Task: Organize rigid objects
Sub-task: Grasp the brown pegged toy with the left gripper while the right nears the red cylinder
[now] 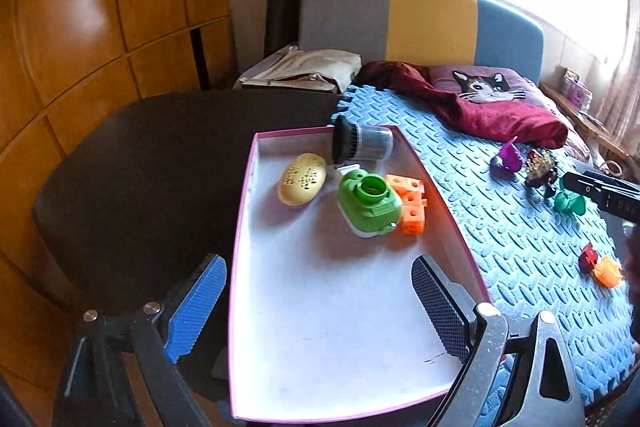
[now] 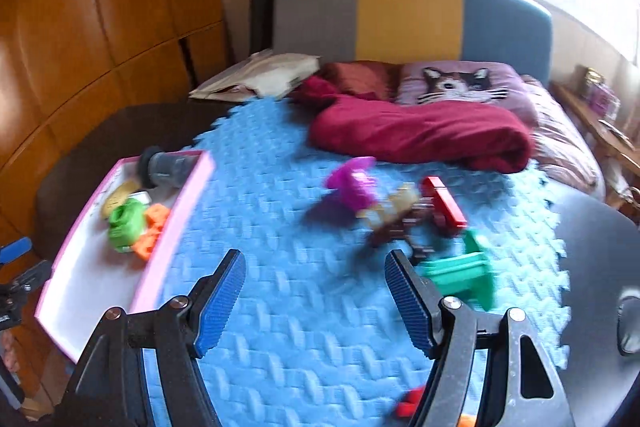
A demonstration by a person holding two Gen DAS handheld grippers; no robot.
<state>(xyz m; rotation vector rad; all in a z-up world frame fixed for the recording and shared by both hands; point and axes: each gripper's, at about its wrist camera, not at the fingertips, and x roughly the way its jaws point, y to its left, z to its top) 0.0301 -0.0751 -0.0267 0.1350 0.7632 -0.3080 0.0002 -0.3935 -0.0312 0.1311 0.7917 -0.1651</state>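
1. Blue ribbed pads of the right gripper (image 2: 315, 301) sit closest, spread wide with nothing between them, hovering over the blue foam mat (image 2: 280, 327).
2. Just beyond its right finger lies a green spool toy (image 2: 460, 277), on its side and touching nothing but the mat.
3. Farther ahead of that gripper, a purple toy (image 2: 354, 183), a brown-and-gold toy (image 2: 394, 217) and a red block (image 2: 444, 203) huddle together; motion blur hides whether they touch.
4. Down beside the right finger's base, a small red piece (image 2: 410, 403) pokes out on the mat.
5. Over to the left gripper (image 1: 318, 307): also parted wide and empty, one blue pad and one dark pad, poised above the near end of the pink-rimmed tray (image 1: 248, 187).
6. Ahead of it, at the tray's far end, a yellow oval case (image 1: 302, 179), a green toy camera (image 1: 368, 203) and orange cubes (image 1: 412, 203) sit close; the camera overlaps the cubes.
7. A dark-capped clear jar (image 1: 360, 145) lies on its side across the tray's far corner.
8. Plenty of bare white tray floor between the left fingers and those toys.
9. Right of the tray, more mat, with a red and orange pair (image 1: 600, 265) near its edge.
10. Past everything, a crimson blanket (image 2: 420, 135) bounds the mat's far side.
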